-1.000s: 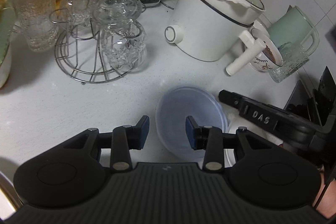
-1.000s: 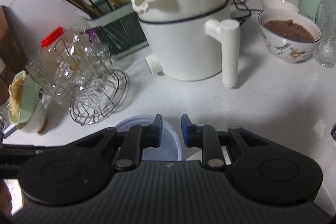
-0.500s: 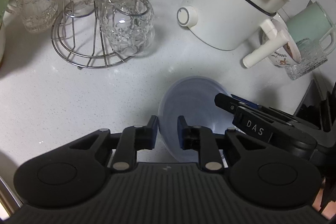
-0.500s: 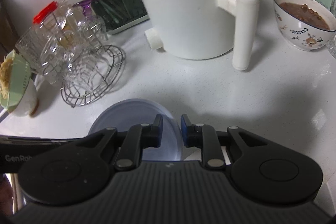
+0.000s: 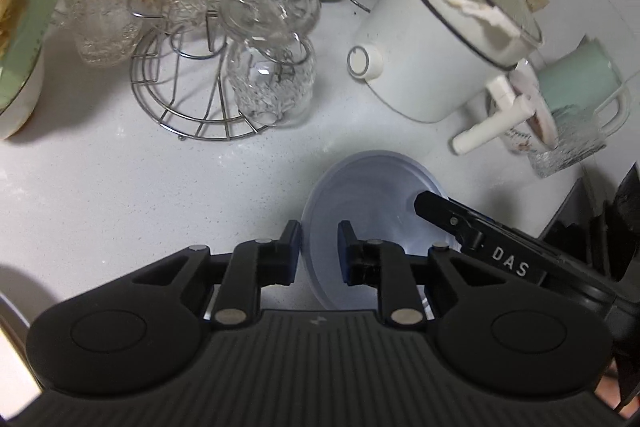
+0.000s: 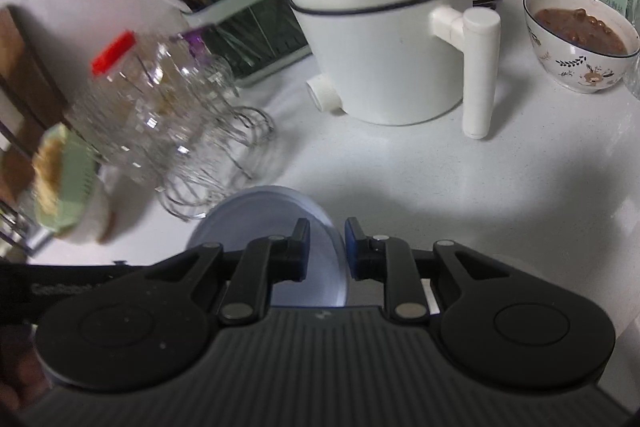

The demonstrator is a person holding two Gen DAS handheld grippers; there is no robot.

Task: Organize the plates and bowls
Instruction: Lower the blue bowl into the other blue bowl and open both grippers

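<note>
A pale blue translucent bowl (image 5: 368, 195) (image 6: 256, 211) hangs tilted just over the white counter, held from two sides. My left gripper (image 5: 319, 247) is shut on its left rim, one pad inside the bowl and one outside. My right gripper (image 6: 327, 247) is shut on the opposite rim, and one of its black fingers (image 5: 460, 223) reaches into the bowl in the left wrist view. The left gripper's black body (image 6: 60, 287) shows at the left edge of the right wrist view. A sliver of something white (image 5: 425, 303) peeks out under the bowl.
A white electric pot (image 5: 432, 59) (image 6: 384, 39) with a long handle stands behind the bowl. A wire rack of glasses (image 5: 224, 75) is at the back left, a green-lidded bowl (image 5: 20, 35) at far left. A patterned bowl of brown food (image 6: 580, 39) sits at right.
My left gripper's jaws have closed on the bowl's rim. Both views have shifted, and the rack side of the right wrist view is blurred. The right gripper's grip is unchanged.
</note>
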